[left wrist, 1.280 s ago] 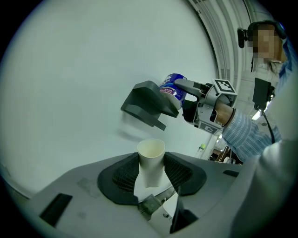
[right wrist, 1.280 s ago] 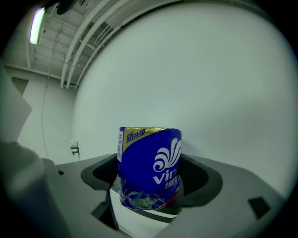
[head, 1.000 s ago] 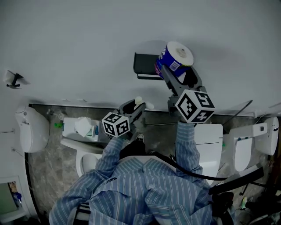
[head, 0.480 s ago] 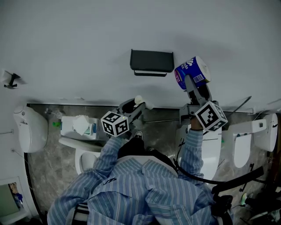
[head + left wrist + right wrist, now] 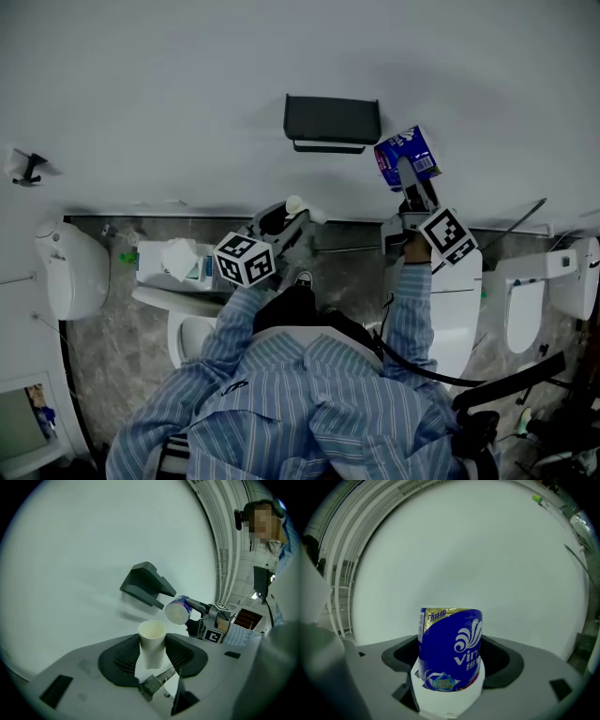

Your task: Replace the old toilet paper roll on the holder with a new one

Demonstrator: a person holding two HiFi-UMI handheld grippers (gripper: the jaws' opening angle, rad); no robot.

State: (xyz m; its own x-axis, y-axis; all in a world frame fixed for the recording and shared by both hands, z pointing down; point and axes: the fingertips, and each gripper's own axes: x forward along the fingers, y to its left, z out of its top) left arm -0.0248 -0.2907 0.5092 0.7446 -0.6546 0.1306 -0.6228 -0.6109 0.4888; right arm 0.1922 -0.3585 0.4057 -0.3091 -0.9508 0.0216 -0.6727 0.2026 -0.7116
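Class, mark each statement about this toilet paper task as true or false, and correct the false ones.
1. The left gripper holds a bare cardboard tube. True.
2. The right gripper is empty. False: its jaws are closed on a blue wrapped roll.
3. The wrapped roll sits on the holder. False: in the head view it is off to the holder's right, clear of it, in the right gripper.
4. No roll shows on the dark holder on the wall. True.
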